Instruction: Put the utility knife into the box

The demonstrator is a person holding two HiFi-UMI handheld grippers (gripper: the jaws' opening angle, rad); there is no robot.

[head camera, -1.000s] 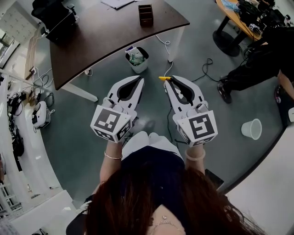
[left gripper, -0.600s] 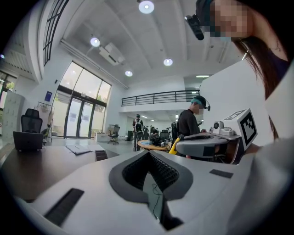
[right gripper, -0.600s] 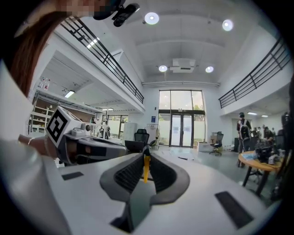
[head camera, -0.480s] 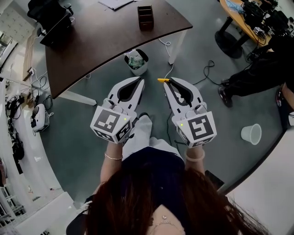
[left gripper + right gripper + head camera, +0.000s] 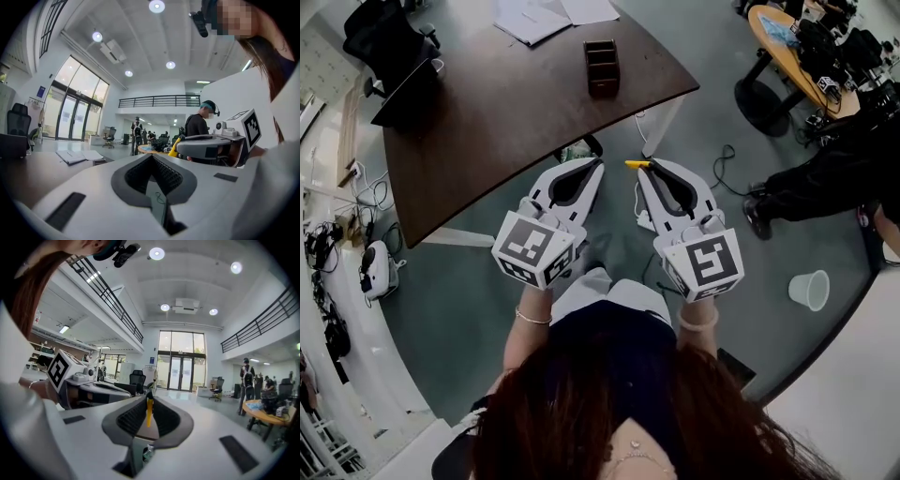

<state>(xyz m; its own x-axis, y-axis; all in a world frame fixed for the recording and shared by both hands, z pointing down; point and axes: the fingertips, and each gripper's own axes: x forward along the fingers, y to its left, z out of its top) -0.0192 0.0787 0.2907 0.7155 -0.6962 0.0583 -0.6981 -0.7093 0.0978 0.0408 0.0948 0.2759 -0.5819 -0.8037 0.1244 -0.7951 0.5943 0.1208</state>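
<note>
My right gripper [image 5: 640, 167] is shut on a yellow utility knife [image 5: 633, 163], whose end sticks out to the left of the jaw tips. In the right gripper view the knife [image 5: 149, 411] stands upright between the jaws of that gripper [image 5: 149, 401]. My left gripper [image 5: 597, 165] is beside it, shut and empty; its tips meet in its own view [image 5: 152, 157]. Both grippers hang over the floor just short of the dark brown table [image 5: 487, 112]. A small dark brown box [image 5: 601, 66] stands on the table beyond them.
Papers [image 5: 539, 14] lie at the table's far side. A waste bin [image 5: 580, 148] peeks out between the table edge and the left gripper. A paper cup [image 5: 809, 289] and cables [image 5: 727, 155] are on the floor at right, near a person in black [image 5: 825, 169].
Both grippers and the view have moved forward toward the table. The waste bin, in plain sight before, is now mostly hidden. The knife stays in the right gripper.
</note>
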